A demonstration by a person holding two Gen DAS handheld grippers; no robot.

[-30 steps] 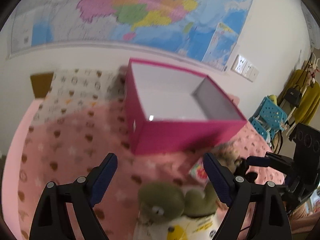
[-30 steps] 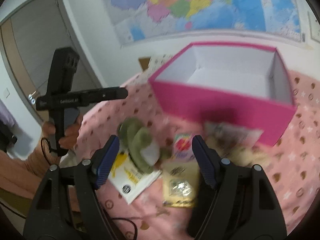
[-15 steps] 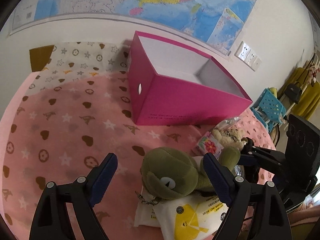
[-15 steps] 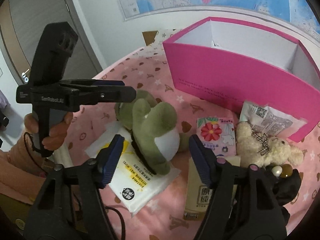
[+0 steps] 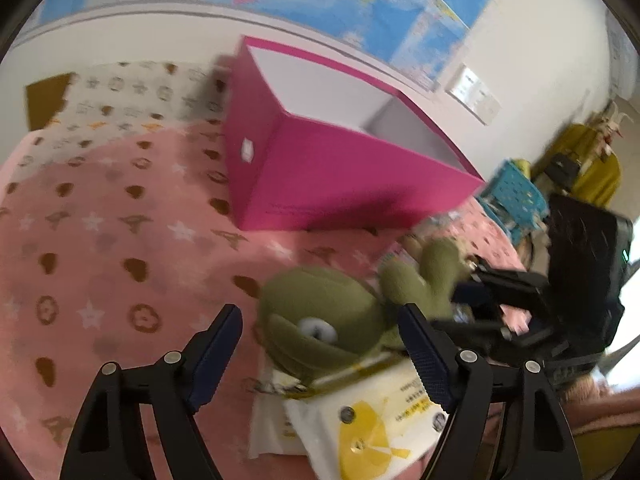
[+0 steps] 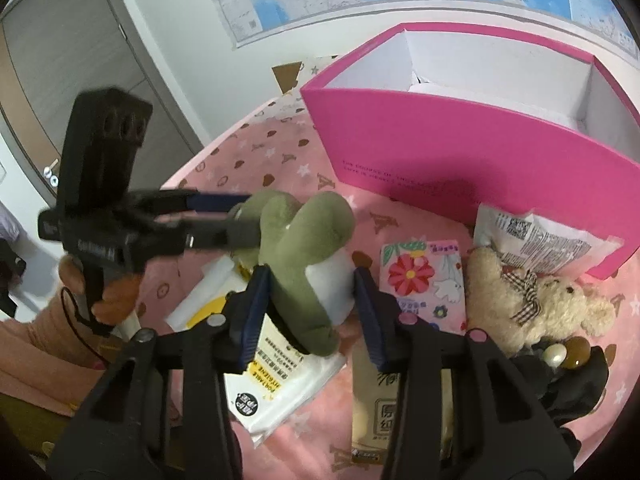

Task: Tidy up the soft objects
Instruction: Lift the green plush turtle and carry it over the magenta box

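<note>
Pink cloth: it covers the table under everything you work on; its soft folds can snag a fingertip if you dip too low.
Magenta box: it stands open at the far side, well apart from the pile; from your right view I can see something pale lying inside, too hidden to name; this is probably where the soft things go.
Green plush: it lies on a white tissue pack, near the middle of the cloth; both tools are at it.
Right gripper: your jaws are fairly wide and sit either side of the plush's body; whether the pads touch it I cannot tell.
Left gripper: your jaws are spread wide with the plush's head just ahead of them; nothing is held.
Risk, double grab: if you close both tools at once, the plush stretches between them and one side slips.
Risk, pack: close too low and you pinch the tissue pack with the plush and drag it along.
Smaller neighbours: a floral tissue packet and a cream bear lie just beside; a wide swing toward the box may knock them.
</note>
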